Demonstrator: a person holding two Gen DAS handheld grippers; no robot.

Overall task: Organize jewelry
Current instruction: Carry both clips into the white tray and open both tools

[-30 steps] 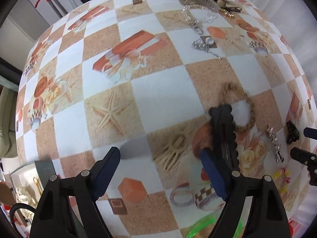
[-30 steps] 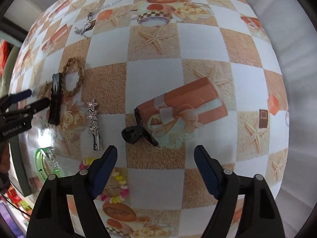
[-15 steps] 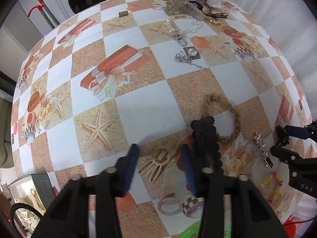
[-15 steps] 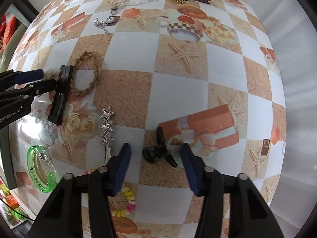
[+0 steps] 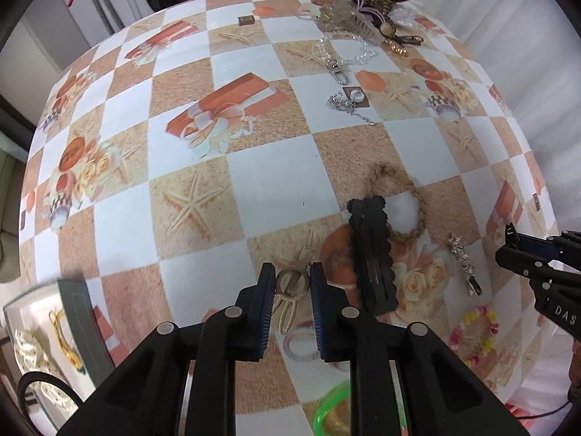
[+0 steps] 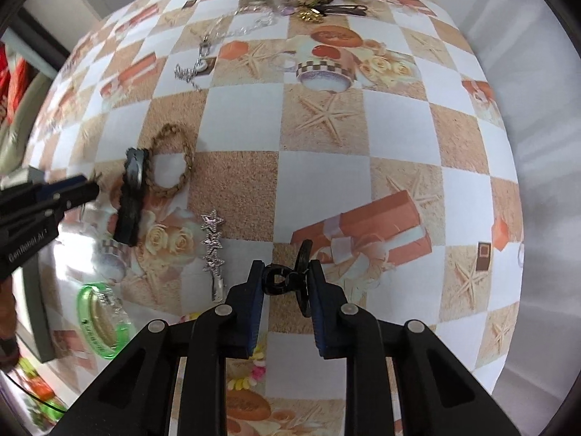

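Both grippers closed on hair clips.
Left gripper (image 5: 290, 285) jaws, just closing, pinch a beige plastic claw clip (image 5: 289, 292) left of the long black scalloped barrette (image 5: 371, 252); right gripper (image 6: 285, 283) clamps a small black claw clip (image 6: 290, 280) to its right.

Bare tablecloth (image 6: 323, 189) lies open ahead; a black clip (image 5: 372, 258), braided loop (image 5: 406, 200) and star clip (image 6: 213, 243) crowd between.

Cut off, covered, or blurred

Below the left gripper (image 5: 291, 283), the green ring (image 5: 328, 412) runs behind its arms and off the frame edge; left of it, the tray (image 5: 47, 330) is cropped and blurred; the beige clip (image 5: 288, 299) is partly covered by its fingers.
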